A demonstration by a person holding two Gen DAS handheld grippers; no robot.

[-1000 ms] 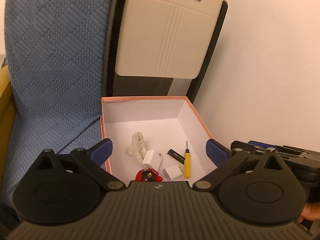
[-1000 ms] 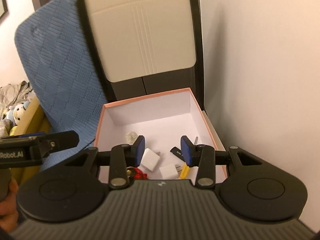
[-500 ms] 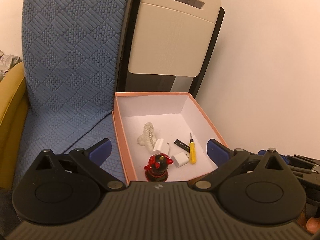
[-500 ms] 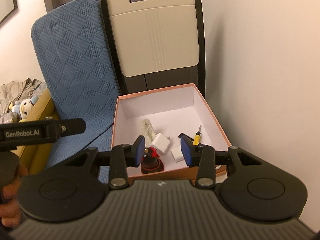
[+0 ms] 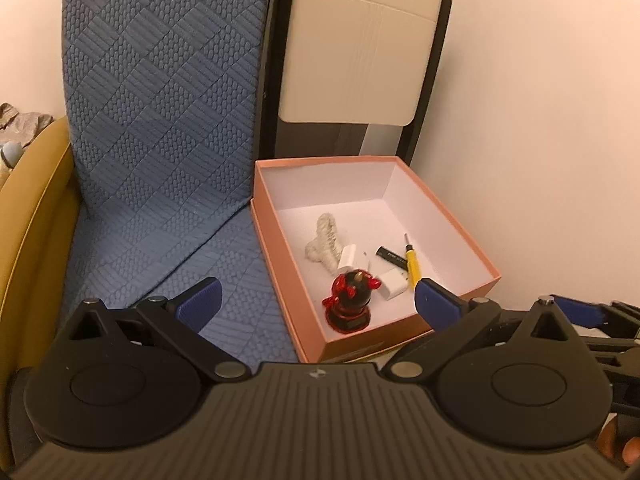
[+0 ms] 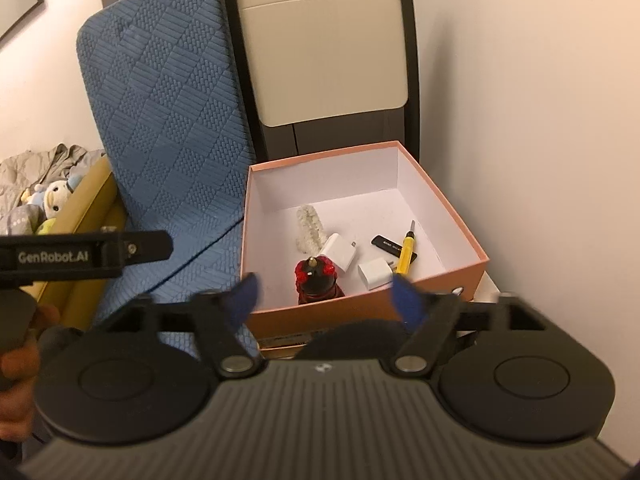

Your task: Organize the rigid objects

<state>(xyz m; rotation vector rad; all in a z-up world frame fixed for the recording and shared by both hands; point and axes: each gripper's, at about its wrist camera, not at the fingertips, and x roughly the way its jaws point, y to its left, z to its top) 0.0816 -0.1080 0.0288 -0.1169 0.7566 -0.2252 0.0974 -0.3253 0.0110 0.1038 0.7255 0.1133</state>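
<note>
Pink box [image 5: 456, 220] beside the blue cushion [image 5: 160, 120] gathers the red figurine [image 5: 351, 300], chargers and yellow screwdriver [image 5: 412, 262] in one place, so left gripper [image 5: 316, 304] and right gripper [image 6: 326, 300] both hang wide open and empty-handed short of its near wall.

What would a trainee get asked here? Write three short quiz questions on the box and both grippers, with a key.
1. True or false: the red figurine stands inside the pink box.
2. Which lies against the yellow screwdriver: (a) black stick, (b) white ridged piece?
3. Fill in: the left gripper and right gripper are both ____ and hold nothing.

Key: 1 true; 2 a; 3 open.
</note>
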